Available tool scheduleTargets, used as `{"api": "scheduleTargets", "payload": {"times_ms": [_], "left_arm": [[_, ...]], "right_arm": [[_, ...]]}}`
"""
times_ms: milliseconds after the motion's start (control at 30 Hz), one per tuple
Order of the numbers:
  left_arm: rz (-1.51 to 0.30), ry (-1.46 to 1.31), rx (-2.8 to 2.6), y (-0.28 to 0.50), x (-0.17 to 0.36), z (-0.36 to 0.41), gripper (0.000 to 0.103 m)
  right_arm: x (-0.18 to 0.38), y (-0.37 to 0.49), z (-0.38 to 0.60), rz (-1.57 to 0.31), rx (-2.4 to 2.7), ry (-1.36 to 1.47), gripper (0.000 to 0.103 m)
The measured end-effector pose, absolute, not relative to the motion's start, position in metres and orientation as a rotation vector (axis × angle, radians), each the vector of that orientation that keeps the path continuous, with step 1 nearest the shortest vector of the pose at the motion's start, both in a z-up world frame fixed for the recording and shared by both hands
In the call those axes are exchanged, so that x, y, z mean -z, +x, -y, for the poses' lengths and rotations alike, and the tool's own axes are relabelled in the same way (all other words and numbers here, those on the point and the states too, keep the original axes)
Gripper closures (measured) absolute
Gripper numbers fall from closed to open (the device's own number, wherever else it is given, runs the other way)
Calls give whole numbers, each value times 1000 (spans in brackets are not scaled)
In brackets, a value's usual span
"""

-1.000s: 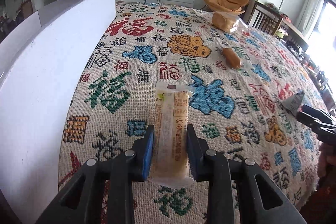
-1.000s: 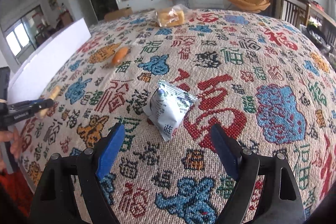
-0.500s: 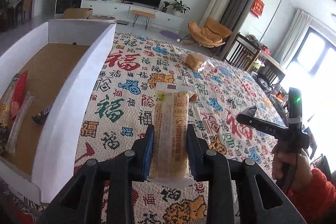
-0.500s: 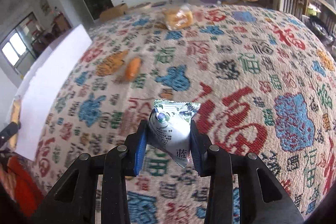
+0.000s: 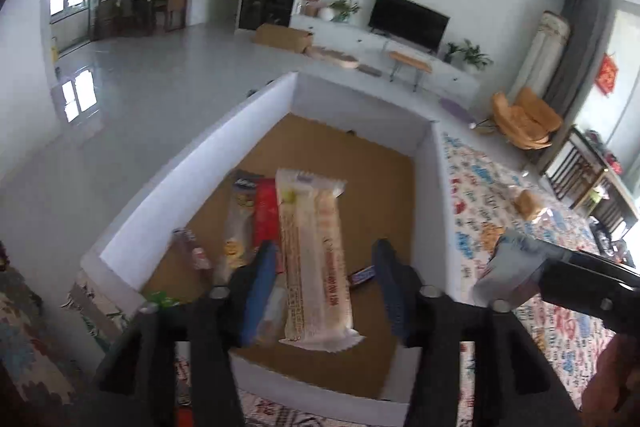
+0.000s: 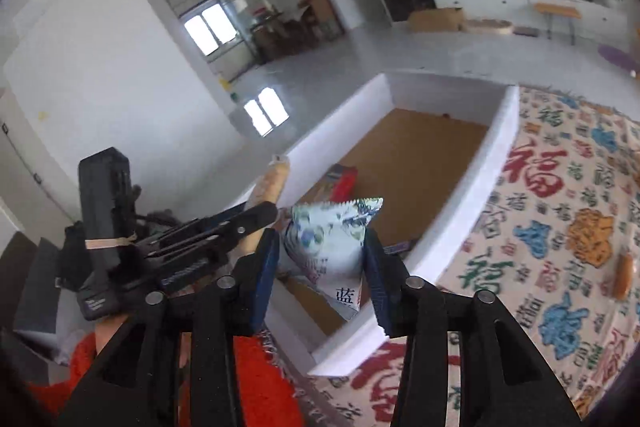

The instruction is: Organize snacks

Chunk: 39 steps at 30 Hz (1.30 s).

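Now my left claw (image 5: pixel 324 281) is opening, its pads clear of the long bar (image 5: pixel 314 259) between them, over the box (image 5: pixel 256 107). My right claw (image 6: pixel 322 273) is opening too, a pouch (image 6: pixel 334 251) between its pads above the box's near edge.

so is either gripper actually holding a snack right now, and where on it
Neither grips firmly. The left gripper is opening around the long pale wafer pack, pads clear of its sides. The right gripper is opening too, its pads flanking the blue-white pouch.

Patterned tablecloth (image 6: pixel 560 227) bearing white box (image 6: pixel 476 195), orange snack (image 6: pixel 622 277), bread bag (image 5: pixel 530 205).
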<state>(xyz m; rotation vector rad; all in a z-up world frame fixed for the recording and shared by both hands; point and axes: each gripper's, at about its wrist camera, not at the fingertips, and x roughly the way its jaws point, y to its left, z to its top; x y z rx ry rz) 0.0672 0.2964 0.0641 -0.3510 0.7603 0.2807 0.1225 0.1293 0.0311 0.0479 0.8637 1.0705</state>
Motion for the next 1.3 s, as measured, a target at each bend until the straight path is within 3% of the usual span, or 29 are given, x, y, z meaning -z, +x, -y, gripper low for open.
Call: {"api": "scheduleTargets", "payload": {"times_ms": [33, 133, 267, 400, 567, 833, 1133, 1300], "left_arm": [[-773, -365, -308, 66, -56, -305, 24], [-768, -401, -334, 53, -38, -314, 24], [-710, -392, -318, 44, -38, -291, 23], [-661, -355, -183, 45, -51, -233, 21], [-678, -265, 95, 66, -63, -129, 5], [-893, -167, 212, 141, 16, -19, 4], [-953, -73, 71, 203, 91, -5, 4], [-940, -10, 52, 202, 94, 2, 4]], "right_arm": [[-24, 123, -139, -889, -1073, 33, 38], [-13, 126, -130, -901, -1044, 49, 37], [0, 135, -73, -824, -916, 7, 29], [54, 147, 6, -770, -627, -218, 28], [118, 176, 122, -847, -303, -307, 29], [139, 184, 233, -878, -94, -141, 29], [144, 195, 251, -896, -79, -43, 21], [145, 194, 253, -898, -75, -36, 19]]}}
